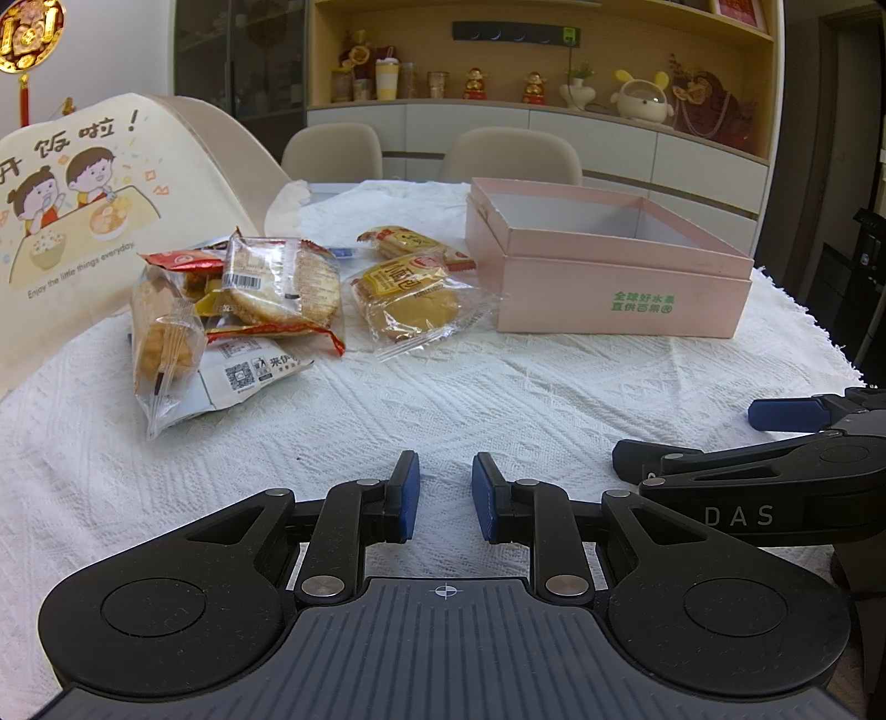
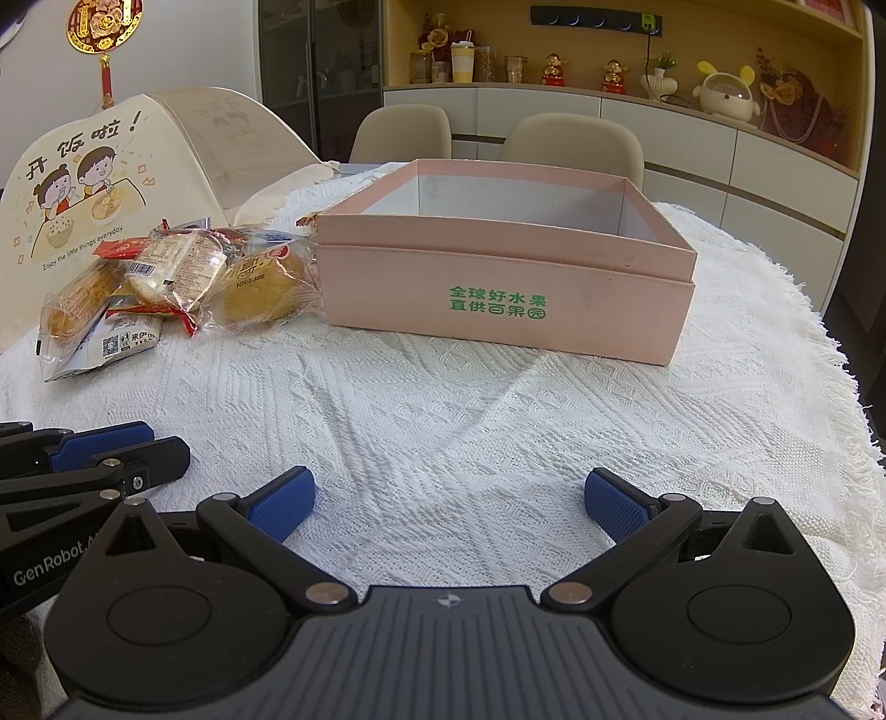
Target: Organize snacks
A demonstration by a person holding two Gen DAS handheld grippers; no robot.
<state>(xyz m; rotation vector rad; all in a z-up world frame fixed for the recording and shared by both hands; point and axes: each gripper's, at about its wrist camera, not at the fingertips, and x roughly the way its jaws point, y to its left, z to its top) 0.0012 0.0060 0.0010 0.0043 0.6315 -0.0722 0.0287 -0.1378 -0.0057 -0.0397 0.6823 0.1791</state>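
The left claw point(image 1: 446, 495) is hovering narrow and empty over the desk's point(image 1: 498, 399) near edge; the right claw point(image 2: 449, 501) is gaping wide. Snacks point(image 1: 238, 310) are lying left of the box point(image 1: 620, 293).

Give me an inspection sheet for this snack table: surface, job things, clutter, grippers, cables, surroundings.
Surface: white textured tablecloth, fringed edge at right.
Job's things: pile of wrapped snacks left of the pink box; box open, no snacks seen inside; one bread packet lies nearest it.
Clutter: folded cartoon-printed food cover behind the snacks.
Grippers: left gripper nearly shut, empty; right gripper open, empty; both low over the cloth.
Cables: one cord hanging from a wall plug by the shelf.
Surroundings: two beige chairs, cabinet with figurines, red wall ornament.
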